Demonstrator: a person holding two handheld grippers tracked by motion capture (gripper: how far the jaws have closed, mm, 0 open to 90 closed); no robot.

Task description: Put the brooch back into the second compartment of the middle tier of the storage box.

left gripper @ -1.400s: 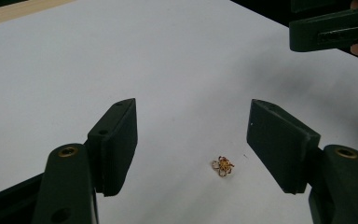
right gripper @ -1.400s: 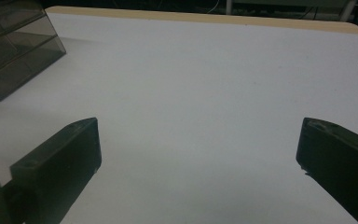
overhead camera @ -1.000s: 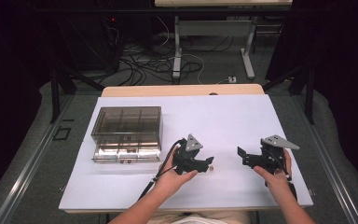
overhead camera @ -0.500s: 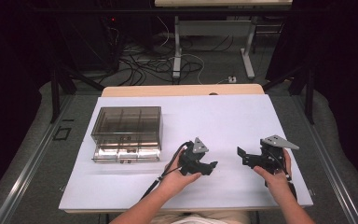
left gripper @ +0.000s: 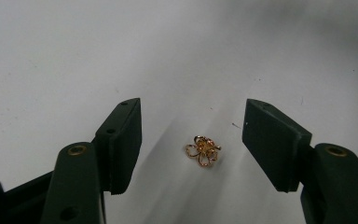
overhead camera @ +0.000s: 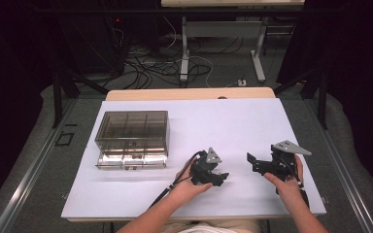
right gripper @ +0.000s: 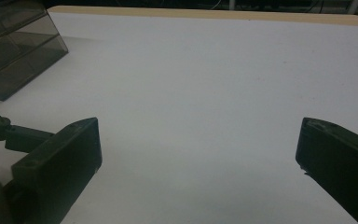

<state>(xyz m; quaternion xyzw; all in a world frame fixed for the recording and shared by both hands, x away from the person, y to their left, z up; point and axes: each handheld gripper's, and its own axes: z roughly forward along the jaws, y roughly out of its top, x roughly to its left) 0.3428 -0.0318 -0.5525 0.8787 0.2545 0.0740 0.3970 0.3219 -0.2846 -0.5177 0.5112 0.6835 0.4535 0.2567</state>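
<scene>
A small gold flower-shaped trinket [left gripper: 203, 150] lies on the white table sheet [overhead camera: 233, 121]. In the left gripper view it sits between the two black jaws of my left gripper [left gripper: 193, 109], touching neither pad. That gripper [overhead camera: 217, 175] points down at the sheet near the front middle, and its jaws have just been closing a little. My right gripper [overhead camera: 255, 163] hovers to the right, jaws wide apart and pointing left. Nothing is between its jaws [right gripper: 198, 135] but bare sheet.
A smoky transparent compartment box [overhead camera: 132, 136] with small drawers stands at the left of the sheet, and its corner [right gripper: 14, 46] shows in the right gripper view. The table's wooden far edge [overhead camera: 189, 93] borders the sheet. Cables and table legs lie on the floor beyond.
My left gripper has sunk toward the sheet and shifted slightly right. The right gripper has kept still.
</scene>
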